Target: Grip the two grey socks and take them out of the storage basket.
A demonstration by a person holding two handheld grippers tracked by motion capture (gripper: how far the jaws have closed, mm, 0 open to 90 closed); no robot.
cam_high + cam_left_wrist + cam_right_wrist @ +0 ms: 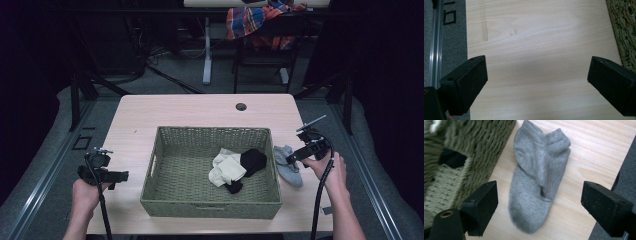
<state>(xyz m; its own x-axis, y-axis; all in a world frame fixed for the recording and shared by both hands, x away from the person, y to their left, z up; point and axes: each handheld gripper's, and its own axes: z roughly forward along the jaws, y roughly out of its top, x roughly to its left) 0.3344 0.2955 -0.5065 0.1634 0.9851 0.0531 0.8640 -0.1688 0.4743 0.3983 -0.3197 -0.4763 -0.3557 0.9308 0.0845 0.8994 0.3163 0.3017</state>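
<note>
From the high view, a pale wooden surface point(175, 107) carries a green woven basket point(165, 197) in its middle, and inside the basket, toward its right half, lie a cream sock point(227, 169) and a black sock point(252, 161) touching each other, with another dark piece just below them. A grey sock point(288, 162) lies flat on the surface just beside the basket's right wall. The left hand point(86, 194) holds the left claw point(117, 176) near the surface's left edge, well apart from the basket; the right hand point(331, 172) holds the right claw point(295, 157) directly above the grey sock. Beyond the surface, a plaid cloth point(252, 22) hangs over a chair. In the left gripper view, the left claw point(536, 80) has its jaws spread wide over bare wood, nothing between them, with the basket's woven wall point(624, 30) at the upper right and grey floor point(451, 32) at the left. In the right gripper view, the right claw point(540, 205) is also spread wide, its jaws standing on either side of the grey sock point(536, 185) without touching it; the sock lies lengthwise between them, its cuff pointing away, and the basket point(471, 145) runs along the sock's left side, a handle gap in its wall showing something black within.
</note>
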